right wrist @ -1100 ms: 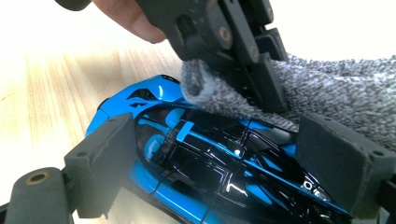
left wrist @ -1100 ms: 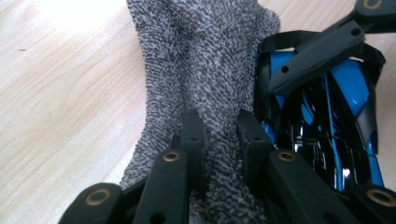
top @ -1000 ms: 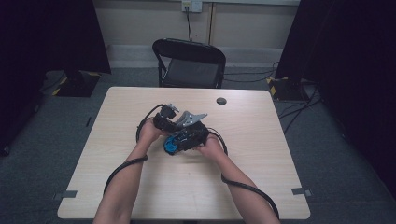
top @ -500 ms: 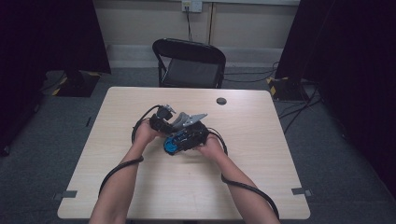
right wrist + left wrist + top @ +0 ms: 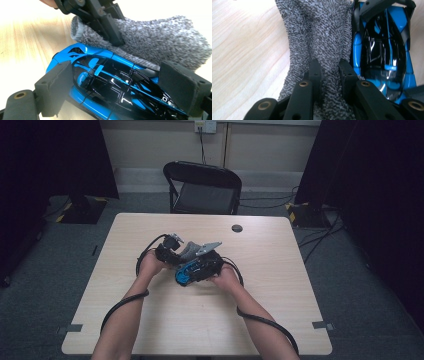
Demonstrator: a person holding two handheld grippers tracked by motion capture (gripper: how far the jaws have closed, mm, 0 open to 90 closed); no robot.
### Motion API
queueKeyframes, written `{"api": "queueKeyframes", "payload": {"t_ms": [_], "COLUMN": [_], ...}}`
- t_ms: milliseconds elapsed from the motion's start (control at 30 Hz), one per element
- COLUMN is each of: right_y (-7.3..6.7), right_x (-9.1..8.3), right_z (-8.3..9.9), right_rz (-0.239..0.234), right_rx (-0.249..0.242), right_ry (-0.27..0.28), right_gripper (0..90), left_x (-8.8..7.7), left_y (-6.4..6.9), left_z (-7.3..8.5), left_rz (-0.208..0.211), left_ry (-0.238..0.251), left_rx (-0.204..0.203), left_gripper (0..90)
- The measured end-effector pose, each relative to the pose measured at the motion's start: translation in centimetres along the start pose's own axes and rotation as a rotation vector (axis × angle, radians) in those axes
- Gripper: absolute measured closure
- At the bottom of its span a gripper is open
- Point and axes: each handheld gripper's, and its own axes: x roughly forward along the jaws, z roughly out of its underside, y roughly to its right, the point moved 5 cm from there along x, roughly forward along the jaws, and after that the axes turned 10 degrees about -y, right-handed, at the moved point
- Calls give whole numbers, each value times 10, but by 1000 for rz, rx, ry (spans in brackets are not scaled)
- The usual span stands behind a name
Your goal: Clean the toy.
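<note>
the glossy blue and black toy sports car (image 5: 117, 87) sits near the middle of the pale wooden tabletop (image 5: 280, 285), with the nubby grey terry cloth (image 5: 319, 37) pressed along one flank. the right hand-held gripper (image 5: 120, 88) has its jaws closed on the car, one foam-faced pad against each end of the body. the left hand-held gripper (image 5: 329, 71) is clamped on a pinched fold of the cloth, the fabric bunching up between its narrow jaws. set against the high view of a second ago, almost nothing has changed: both hands and the car lie in the same spot, the left hand shifting only a touch, which reads as small rubbing strokes of a wipe in progress rather than a new step. the car's wheels and underside are hidden, its tail is cut off at the frame edge, and the cloth hides the flank it touches, so how clean that side is cannot be judged. a small dark round disc (image 5: 237, 228) lies well apart near the far edge.
</note>
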Motion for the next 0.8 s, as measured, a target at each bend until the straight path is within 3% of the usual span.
{"api": "queueKeyframes", "payload": {"t_ms": [800], "right_y": [-1], "right_x": [0], "right_z": [-1], "right_rz": [5], "right_rx": [0], "right_ry": [-10], "right_gripper": [119], "left_x": [-15], "left_y": [-2], "left_z": [35], "left_rz": [-1], "left_ry": [3], "left_rx": [-51], "left_gripper": [756]}}
